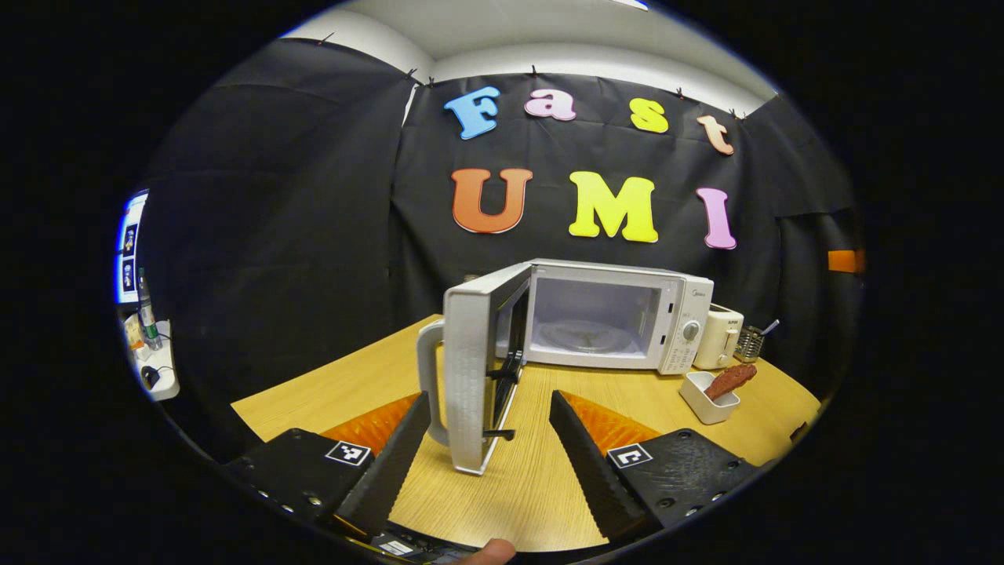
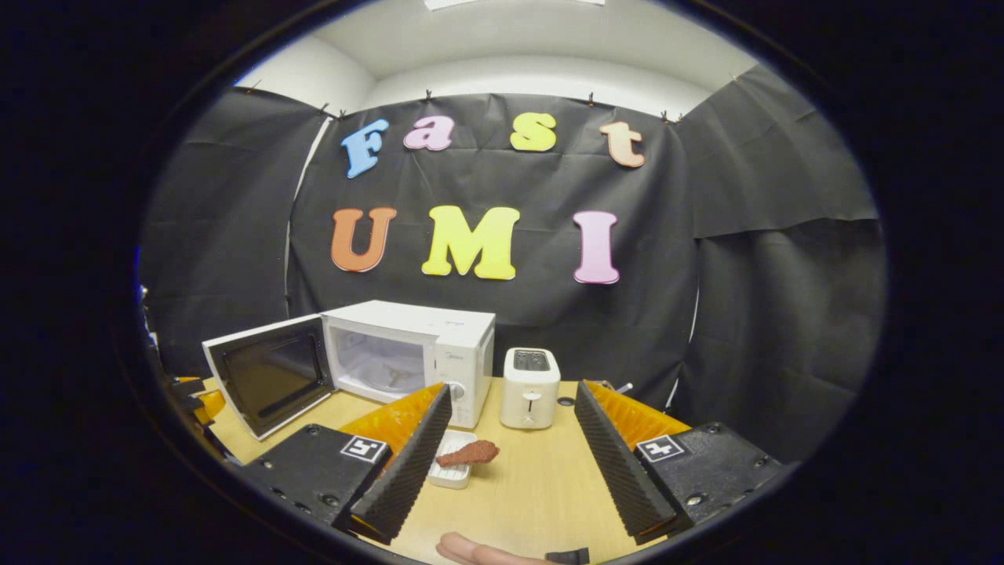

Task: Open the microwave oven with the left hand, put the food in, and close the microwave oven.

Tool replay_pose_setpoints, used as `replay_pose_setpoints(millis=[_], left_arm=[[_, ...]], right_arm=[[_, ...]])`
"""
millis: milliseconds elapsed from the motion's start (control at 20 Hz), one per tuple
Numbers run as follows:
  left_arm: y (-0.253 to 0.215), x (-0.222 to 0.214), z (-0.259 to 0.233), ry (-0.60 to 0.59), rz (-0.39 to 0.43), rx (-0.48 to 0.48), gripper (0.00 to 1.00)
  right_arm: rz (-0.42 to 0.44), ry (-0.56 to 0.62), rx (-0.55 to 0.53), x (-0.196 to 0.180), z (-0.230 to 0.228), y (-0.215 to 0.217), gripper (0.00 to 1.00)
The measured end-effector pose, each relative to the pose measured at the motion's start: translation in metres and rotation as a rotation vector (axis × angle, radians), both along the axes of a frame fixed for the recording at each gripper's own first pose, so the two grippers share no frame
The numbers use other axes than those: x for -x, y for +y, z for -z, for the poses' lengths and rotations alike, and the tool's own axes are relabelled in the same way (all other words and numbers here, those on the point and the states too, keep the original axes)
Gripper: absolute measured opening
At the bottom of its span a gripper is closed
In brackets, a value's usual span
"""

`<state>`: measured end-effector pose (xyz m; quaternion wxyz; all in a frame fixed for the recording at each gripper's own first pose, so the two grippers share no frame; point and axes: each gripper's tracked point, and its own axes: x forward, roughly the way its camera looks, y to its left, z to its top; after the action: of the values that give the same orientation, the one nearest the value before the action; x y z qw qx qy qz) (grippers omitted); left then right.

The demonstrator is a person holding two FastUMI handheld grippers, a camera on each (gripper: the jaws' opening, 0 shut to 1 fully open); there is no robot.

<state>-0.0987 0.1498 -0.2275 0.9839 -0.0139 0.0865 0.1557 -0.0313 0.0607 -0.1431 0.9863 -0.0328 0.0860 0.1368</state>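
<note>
Now the left gripper [image 1: 490, 420] is standing wide open, holding nothing, with the open door [image 1: 471, 369] of the microwave [image 1: 620, 314] sitting between its fingers. The food [image 2: 468, 453] is lying in a white dish [image 2: 453, 469] on the table [image 2: 533, 479], just beside the right gripper [image 2: 510, 463], also gaping wide and empty.

Wood, plastic and cloth in front of my tongs

I see a pale wood-grain table top [image 2: 541, 479], matt; a white glossy plastic-looking microwave oven [image 1: 620, 314]; a smooth white toaster [image 2: 531, 388]; matt black cloth wall [image 2: 769, 314].
</note>
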Motion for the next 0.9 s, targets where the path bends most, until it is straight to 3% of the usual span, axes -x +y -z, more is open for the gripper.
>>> replay_pose_setpoints(millis=[400,450,500,550,700,750,800,900], left_arm=[[-0.034,-0.06,-0.064,-0.052,0.088,-0.028,0.94],[-0.041,-0.068,-0.073,-0.062,0.104,-0.029,0.94],[-0.046,-0.077,-0.082,-0.076,0.119,-0.03,0.94],[-0.051,-0.085,-0.091,-0.089,0.129,-0.031,0.94],[-0.057,-0.103,-0.116,-0.124,0.129,-0.037,0.94],[-0.056,-0.109,-0.124,-0.138,0.121,-0.046,0.93],[-0.059,-0.116,-0.127,-0.138,0.118,-0.051,0.93],[-0.066,-0.125,-0.138,-0.143,0.132,-0.064,0.93]], right_arm=[[-0.01,0.032,0.023,-0.024,0.009,0.004,1.0],[-0.003,0.035,0.031,-0.031,0.01,0.003,0.92],[0.002,0.042,0.037,-0.036,0.013,0.001,0.92],[0.005,0.047,0.039,-0.043,0.015,0.001,1.0],[0.012,0.075,0.045,-0.062,0.025,-0.001,1.0],[0.013,0.085,0.045,-0.068,0.029,-0.002,0.92],[0.013,0.099,0.04,-0.075,0.035,-0.002,1.0],[0.011,0.137,0.034,-0.089,0.049,-0.002,1.0]])
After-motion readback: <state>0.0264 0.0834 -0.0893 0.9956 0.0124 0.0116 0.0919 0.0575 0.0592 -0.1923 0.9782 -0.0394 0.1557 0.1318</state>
